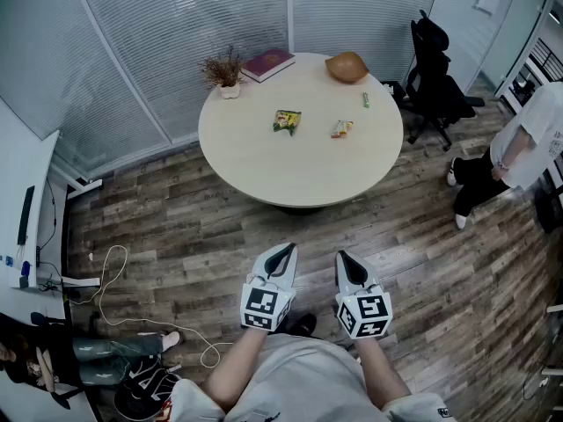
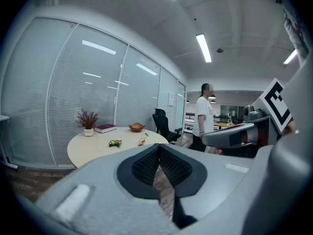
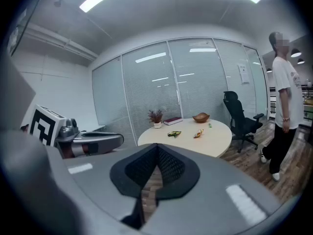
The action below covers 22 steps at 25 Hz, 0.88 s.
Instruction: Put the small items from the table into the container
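The task is judged to be not yet begun. In the upper middle of the head view a round table [image 1: 299,178] is seen, and three small items lie on its top, apart from each other. A green packet [image 1: 287,121] lies near the middle, an orange packet [image 1: 341,128] lies a little to the right of it, and a small green thing [image 1: 366,99] lies further up and to the right. What this last thing is cannot be told, as it is too small.

A brown bowl [image 1: 347,67] stands at the upper right edge of the table, and it is taken to be the container. Nothing can be made out inside it. At the upper left edge a red book [image 1: 268,63] and a small plant pot [image 1: 229,76] are placed; these are probably not meant to be moved.

The left gripper [image 1: 283,253] and the right gripper [image 1: 345,260] are held side by side in the lower middle of the frame, over the wooden floor and well apart from the table. In each gripper view the jaws are seen clenched together, with nothing between them, so both grippers are empty.

Nothing is done so far, as far as can be seen. All three items are left to be picked up and put into the bowl, and the table must first be approached. A person stands at the right edge of the frame, near an office chair [image 1: 435,77].
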Each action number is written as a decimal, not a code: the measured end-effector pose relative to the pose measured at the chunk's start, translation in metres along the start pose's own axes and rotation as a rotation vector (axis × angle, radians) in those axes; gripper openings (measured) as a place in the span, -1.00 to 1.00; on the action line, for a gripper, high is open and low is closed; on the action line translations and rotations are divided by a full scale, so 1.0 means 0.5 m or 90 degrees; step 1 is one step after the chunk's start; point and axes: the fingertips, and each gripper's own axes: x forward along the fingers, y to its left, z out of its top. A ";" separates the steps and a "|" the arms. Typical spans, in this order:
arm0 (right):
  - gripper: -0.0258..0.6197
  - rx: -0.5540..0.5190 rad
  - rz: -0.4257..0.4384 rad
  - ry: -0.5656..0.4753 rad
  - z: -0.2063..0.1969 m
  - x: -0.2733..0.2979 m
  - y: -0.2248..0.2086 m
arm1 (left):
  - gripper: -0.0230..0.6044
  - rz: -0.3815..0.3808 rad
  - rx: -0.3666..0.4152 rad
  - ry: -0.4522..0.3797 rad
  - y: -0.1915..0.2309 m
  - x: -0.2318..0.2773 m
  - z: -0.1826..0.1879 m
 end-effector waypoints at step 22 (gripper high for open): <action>-0.91 0.048 -0.010 -0.027 0.017 0.025 -0.102 | -0.93 -0.043 0.007 0.001 -0.009 0.141 0.015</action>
